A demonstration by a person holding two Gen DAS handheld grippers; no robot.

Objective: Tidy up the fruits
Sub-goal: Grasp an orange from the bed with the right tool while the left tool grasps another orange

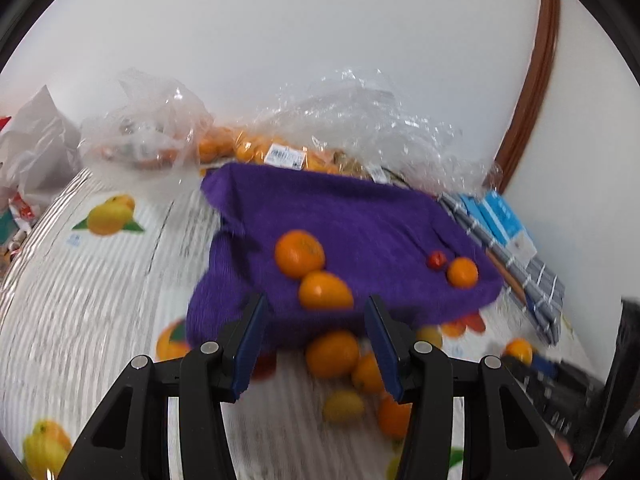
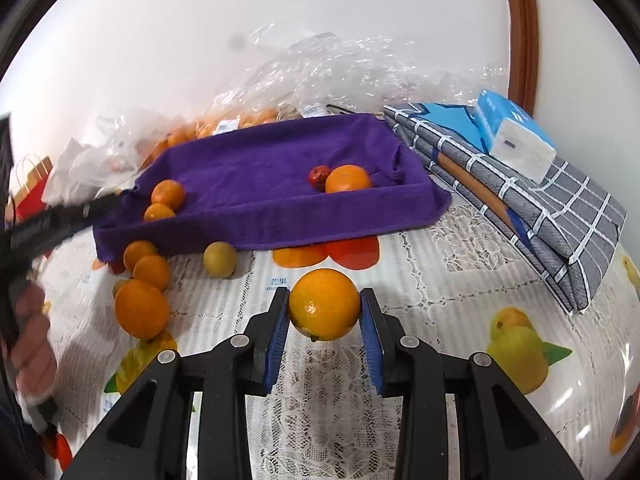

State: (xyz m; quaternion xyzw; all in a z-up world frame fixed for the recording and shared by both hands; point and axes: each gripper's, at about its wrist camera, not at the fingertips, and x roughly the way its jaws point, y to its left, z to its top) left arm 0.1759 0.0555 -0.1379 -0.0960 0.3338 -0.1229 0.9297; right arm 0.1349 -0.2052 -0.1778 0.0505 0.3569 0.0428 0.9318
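A purple towel-lined tray (image 2: pixel 280 208) holds two oranges (image 2: pixel 168 194) at its left end. An orange (image 2: pixel 347 179) and a small red fruit (image 2: pixel 319 176) lie at its right end. My right gripper (image 2: pixel 325 296) is shut on an orange (image 2: pixel 324 308), held above the tablecloth in front of the tray. Several loose oranges (image 2: pixel 141 308) and a yellowish fruit (image 2: pixel 219 259) lie by the tray's front left corner. My left gripper (image 1: pixel 316 300) stands open over those loose fruits (image 1: pixel 332 354), at the edge of the tray (image 1: pixel 340 220), with nothing gripped; that view is blurred.
Clear plastic bags (image 1: pixel 352 120) with more oranges pile up against the wall behind the tray. A folded grey checked cloth (image 2: pixel 520 208) with a blue tissue pack (image 2: pixel 512 136) lies to the right. A red paper bag (image 2: pixel 32 184) stands far left. The tablecloth (image 2: pixel 440 280) is lace-patterned.
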